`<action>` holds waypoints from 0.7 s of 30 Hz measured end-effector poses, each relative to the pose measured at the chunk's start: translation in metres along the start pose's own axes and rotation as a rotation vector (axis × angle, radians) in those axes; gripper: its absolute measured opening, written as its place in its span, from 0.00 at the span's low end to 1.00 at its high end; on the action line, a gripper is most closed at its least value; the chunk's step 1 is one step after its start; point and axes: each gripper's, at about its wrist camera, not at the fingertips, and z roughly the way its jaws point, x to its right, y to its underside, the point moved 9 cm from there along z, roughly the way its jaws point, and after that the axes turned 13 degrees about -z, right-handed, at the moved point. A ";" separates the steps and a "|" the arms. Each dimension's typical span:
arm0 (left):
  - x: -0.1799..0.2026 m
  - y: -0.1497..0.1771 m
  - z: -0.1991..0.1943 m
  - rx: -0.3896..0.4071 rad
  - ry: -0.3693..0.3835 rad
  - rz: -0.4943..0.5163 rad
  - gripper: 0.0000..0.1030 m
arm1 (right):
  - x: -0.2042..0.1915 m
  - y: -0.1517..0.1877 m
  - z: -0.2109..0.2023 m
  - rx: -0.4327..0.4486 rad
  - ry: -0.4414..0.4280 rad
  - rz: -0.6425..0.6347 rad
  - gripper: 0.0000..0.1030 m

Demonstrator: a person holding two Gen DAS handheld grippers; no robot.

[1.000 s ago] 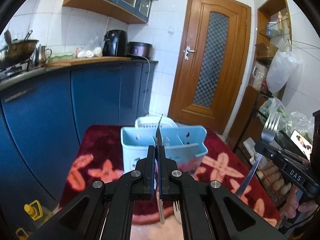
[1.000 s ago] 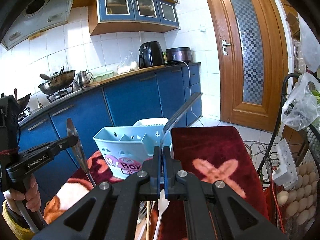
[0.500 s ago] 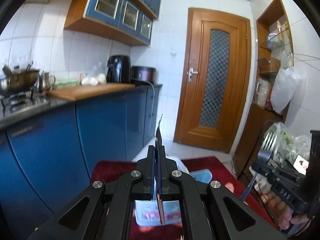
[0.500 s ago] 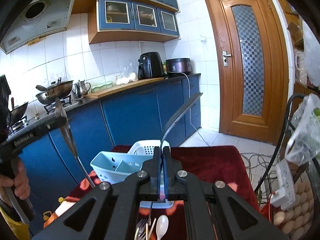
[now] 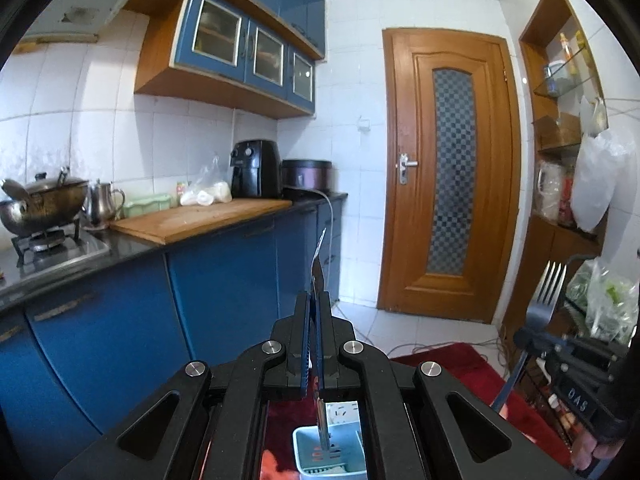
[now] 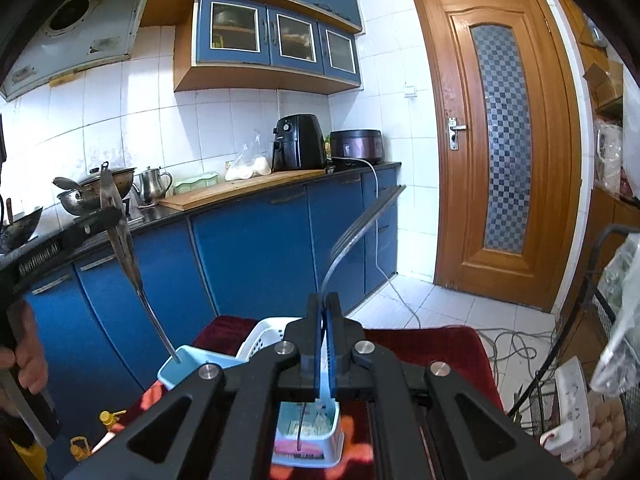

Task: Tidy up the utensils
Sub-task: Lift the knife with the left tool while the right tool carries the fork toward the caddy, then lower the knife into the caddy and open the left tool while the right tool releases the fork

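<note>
My left gripper [image 5: 315, 300] is shut on a metal knife [image 5: 319, 264], blade up, handle hanging down over the light blue utensil caddy [image 5: 304, 448]. In the right wrist view the knife [image 6: 120, 232] slants down and its handle tip touches the caddy's rim [image 6: 176, 364]. My right gripper [image 6: 325, 304] is shut on a metal fork [image 6: 360, 224], tines up; its handle reaches down into the caddy [image 6: 332, 432]. The fork also shows in the left wrist view [image 5: 540, 300], held high at the right.
The caddy stands on a red floral cloth [image 6: 432, 344], with a white basket [image 6: 260, 340] behind it. Blue cabinets [image 5: 224, 300] run along the left. A wooden door [image 5: 448, 176] is ahead. A wire rack with eggs [image 6: 600, 432] is at the right.
Both grippers have risen and now look out over the kitchen. The caddy has dropped to the bottom of both views, with the knife and fork handles hanging over it.
</note>
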 end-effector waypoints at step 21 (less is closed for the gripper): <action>-0.013 0.099 0.075 -0.219 0.022 -0.039 0.02 | -0.016 0.053 0.067 -0.124 -0.027 -0.023 0.03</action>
